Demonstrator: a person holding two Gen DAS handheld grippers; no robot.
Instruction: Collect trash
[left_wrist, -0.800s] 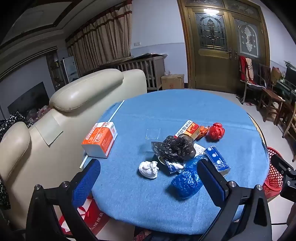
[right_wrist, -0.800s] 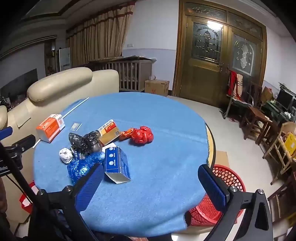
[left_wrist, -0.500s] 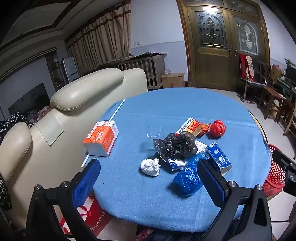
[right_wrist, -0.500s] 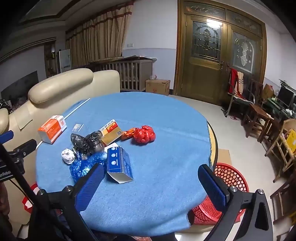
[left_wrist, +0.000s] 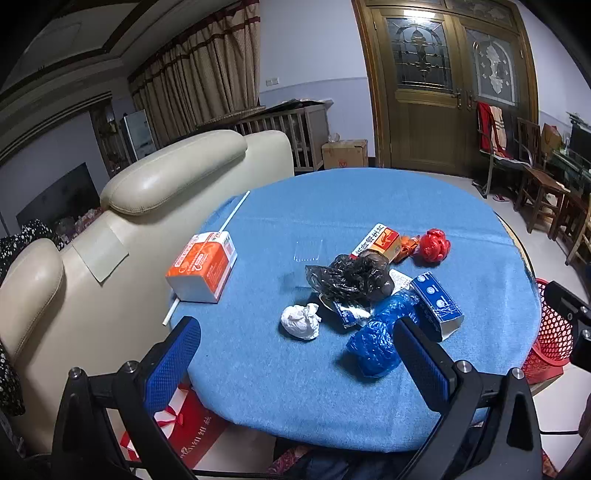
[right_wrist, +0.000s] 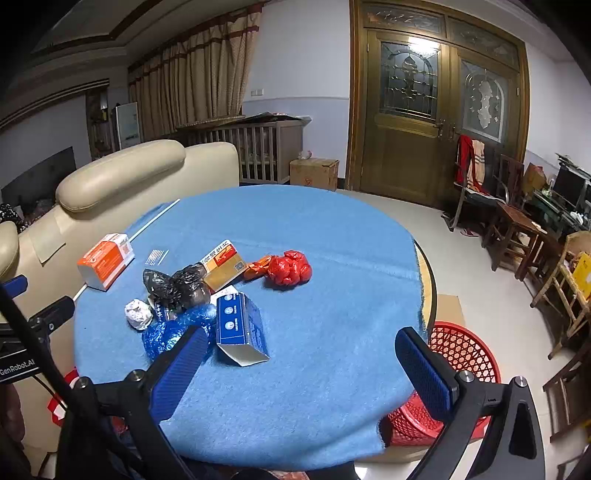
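Trash lies in a heap on the round blue table (left_wrist: 332, 199) (right_wrist: 314, 229): a white paper ball (left_wrist: 301, 321) (right_wrist: 137, 314), a crumpled blue bag (left_wrist: 376, 343) (right_wrist: 166, 334), a black bag (left_wrist: 351, 277) (right_wrist: 177, 284), a blue carton (left_wrist: 436, 302) (right_wrist: 240, 328), a red bag (left_wrist: 434, 245) (right_wrist: 290, 267) and an orange-and-yellow box (left_wrist: 378, 240) (right_wrist: 223, 264). An orange-and-white box (left_wrist: 203, 266) (right_wrist: 105, 260) lies apart at the left. My left gripper (left_wrist: 295, 363) hovers open over the near edge. My right gripper (right_wrist: 301, 369) is also open, empty, right of the heap.
A red mesh basket (right_wrist: 454, 354) (left_wrist: 554, 332) stands on the floor by the table's right edge. A cream sofa (left_wrist: 155, 173) presses against the left side. A long white straw (left_wrist: 231, 214) lies near the orange-and-white box. Wooden chairs (right_wrist: 517, 229) stand at the right.
Both views have shifted slightly, so the trash heap sits a little higher and further right in each. Both grippers stay open and empty.
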